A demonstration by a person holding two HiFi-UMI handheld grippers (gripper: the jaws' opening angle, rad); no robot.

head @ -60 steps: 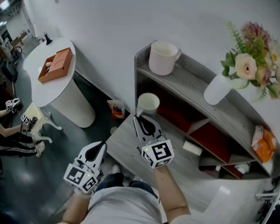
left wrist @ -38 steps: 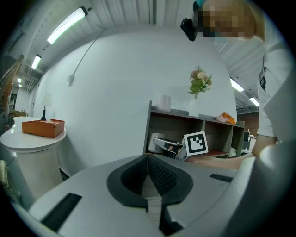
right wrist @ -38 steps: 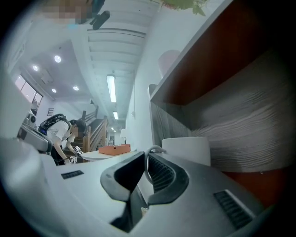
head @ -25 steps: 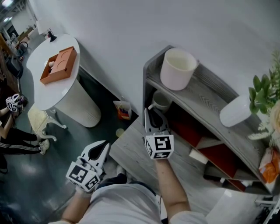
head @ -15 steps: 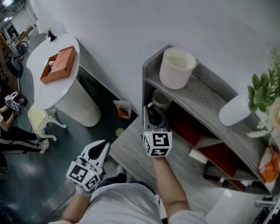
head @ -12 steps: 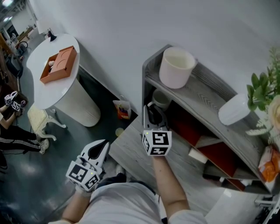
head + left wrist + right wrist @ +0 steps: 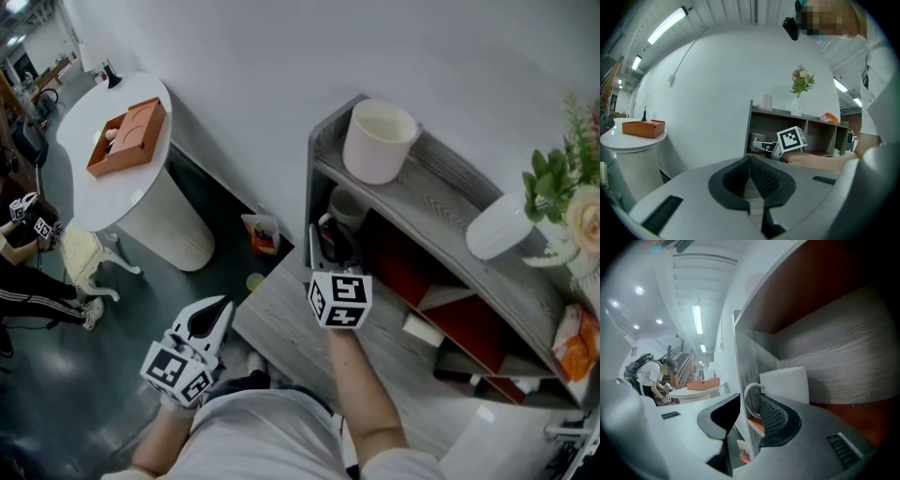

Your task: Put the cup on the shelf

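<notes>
**Cup set in the shelf, right tongs open at the handle: risks on pull-back**

Position. The cup (image 7: 345, 208) stands upright inside the shelf (image 7: 441, 202), in the left compartment under the top board and close to the left side wall. In the right gripper view the cup (image 7: 785, 384) sits on the red board, its handle (image 7: 748, 389) turned out toward us.

Right tongs (image 7: 330, 246). They reach into the mouth of that compartment. Their own view shows the right tongs (image 7: 748, 414) with jaws apart and not clamped. The handle loop lies in the gap, close to the ribbed pad (image 7: 772, 417); we cannot tell whether they touch.

Left tongs (image 7: 208, 317). They hang low and well apart from the shelf. Their own view shows the left tongs (image 7: 750, 161) with jaws together and nothing between them.

Judgement. Placement looks done; what remains is a clean withdrawal.

What could go wrong:
- The pad snags the loop if we pull back off-axis. The cup then turns or slides toward the front edge of the board.
- Lifting while inside knocks the tongs against the top board, where a second cup (image 7: 377, 141) and a vase (image 7: 497, 225) stand.
- A sideways drift pushes the cup against the side wall and tips it.
</notes>
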